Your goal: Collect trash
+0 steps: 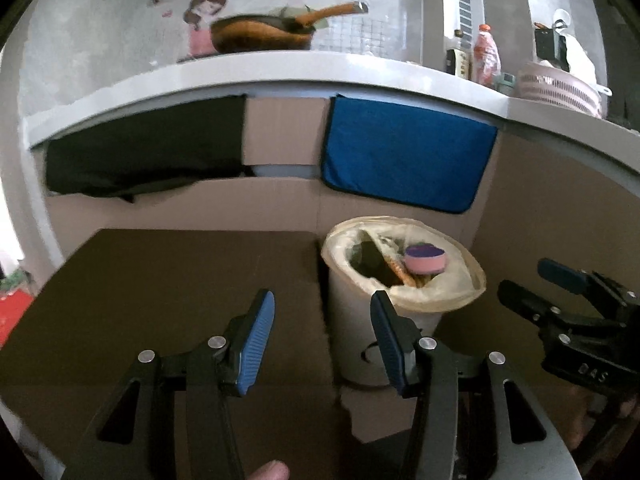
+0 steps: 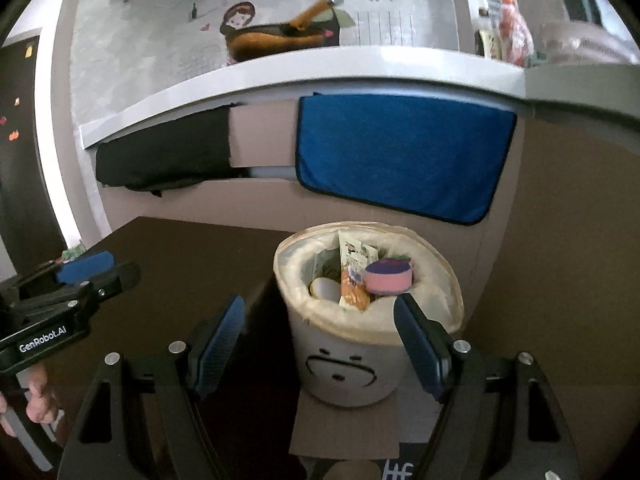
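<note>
1. The left gripper is seen at the lower centre of its view, jaws parted, with nothing held.
2. The right gripper is likewise spread and empty.
3. The trash bin, lined and filled with wrappers, is framed between the right gripper's pads at centre frame, untouched.
4. A blue cloth is hung above it.

Soft, even daylight; brightest on the white counter edge and wall, with glare at the far left rim of the left wrist view. Brown table top dim, detail lost in shadow. Strong fisheye bending with black corners; pan and bottles smeared by motion blur.
</note>
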`<move>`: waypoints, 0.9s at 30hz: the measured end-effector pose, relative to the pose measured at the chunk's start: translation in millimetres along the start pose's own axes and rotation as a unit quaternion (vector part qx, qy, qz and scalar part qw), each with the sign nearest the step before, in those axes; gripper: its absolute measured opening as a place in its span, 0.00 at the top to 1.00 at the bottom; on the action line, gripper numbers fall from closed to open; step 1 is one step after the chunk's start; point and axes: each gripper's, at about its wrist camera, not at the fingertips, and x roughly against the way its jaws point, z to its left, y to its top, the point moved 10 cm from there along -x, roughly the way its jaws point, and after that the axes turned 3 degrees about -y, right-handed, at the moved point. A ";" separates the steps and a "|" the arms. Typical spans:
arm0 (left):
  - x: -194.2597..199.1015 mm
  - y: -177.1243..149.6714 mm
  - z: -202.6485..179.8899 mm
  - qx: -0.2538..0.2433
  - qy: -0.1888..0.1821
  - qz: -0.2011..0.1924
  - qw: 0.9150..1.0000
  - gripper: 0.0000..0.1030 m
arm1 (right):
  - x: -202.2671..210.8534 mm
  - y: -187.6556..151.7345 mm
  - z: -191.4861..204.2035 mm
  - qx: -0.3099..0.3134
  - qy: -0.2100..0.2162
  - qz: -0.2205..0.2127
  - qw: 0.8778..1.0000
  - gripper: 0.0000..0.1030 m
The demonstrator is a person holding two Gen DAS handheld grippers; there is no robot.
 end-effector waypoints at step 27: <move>77.6 -38.5 17.1 0.016 0.091 0.000 0.996 0.50 | 88.7 -36.3 41.2 -0.015 -0.008 -0.037 0.999 0.23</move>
